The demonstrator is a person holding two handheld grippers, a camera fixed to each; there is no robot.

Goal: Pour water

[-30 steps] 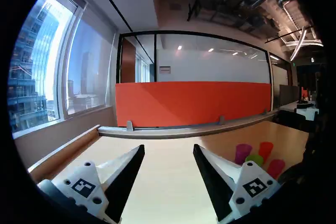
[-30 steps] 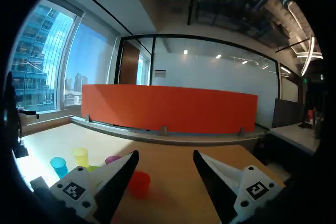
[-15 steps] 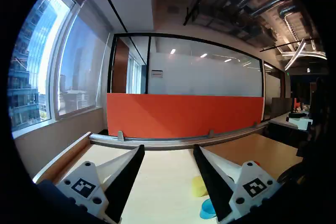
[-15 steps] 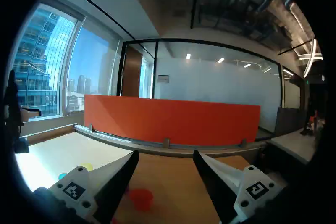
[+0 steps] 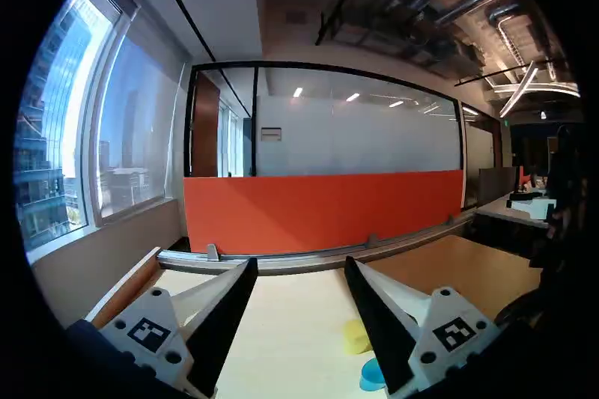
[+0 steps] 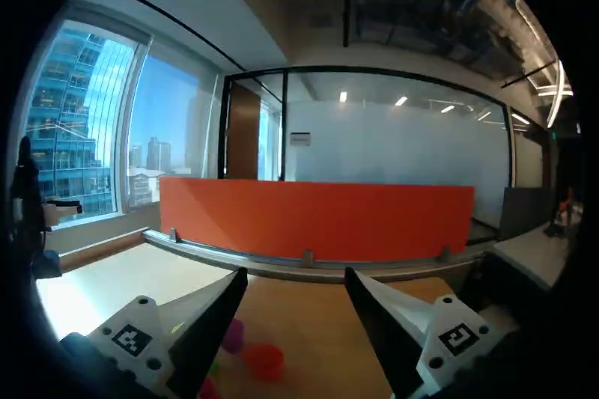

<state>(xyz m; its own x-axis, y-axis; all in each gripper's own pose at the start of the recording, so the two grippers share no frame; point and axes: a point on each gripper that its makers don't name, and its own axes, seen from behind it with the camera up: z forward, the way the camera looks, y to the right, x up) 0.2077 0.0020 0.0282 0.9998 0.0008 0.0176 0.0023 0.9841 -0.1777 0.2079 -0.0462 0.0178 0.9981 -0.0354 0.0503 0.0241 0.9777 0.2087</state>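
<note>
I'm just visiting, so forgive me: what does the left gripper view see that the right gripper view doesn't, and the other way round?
Left gripper view: a yellow cup and a blue cup on the pale tabletop, partly behind one finger of the open left gripper. Right gripper view: a red cup and a purple cup on the brown tabletop, low between the fingers of the open right gripper. Shared: the orange partition, the big windows and the glass wall behind.

Yellow cup (image 5: 352, 337) at 5 o'clock half hidden behind left gripper's finger (image 5: 374, 324), blue cup (image 5: 369, 376) below it mostly covered, purple cup (image 6: 235, 335) at 7 o'clock partly behind right gripper's finger (image 6: 210, 332), green sliver (image 6: 215, 365) too small to identify
</note>
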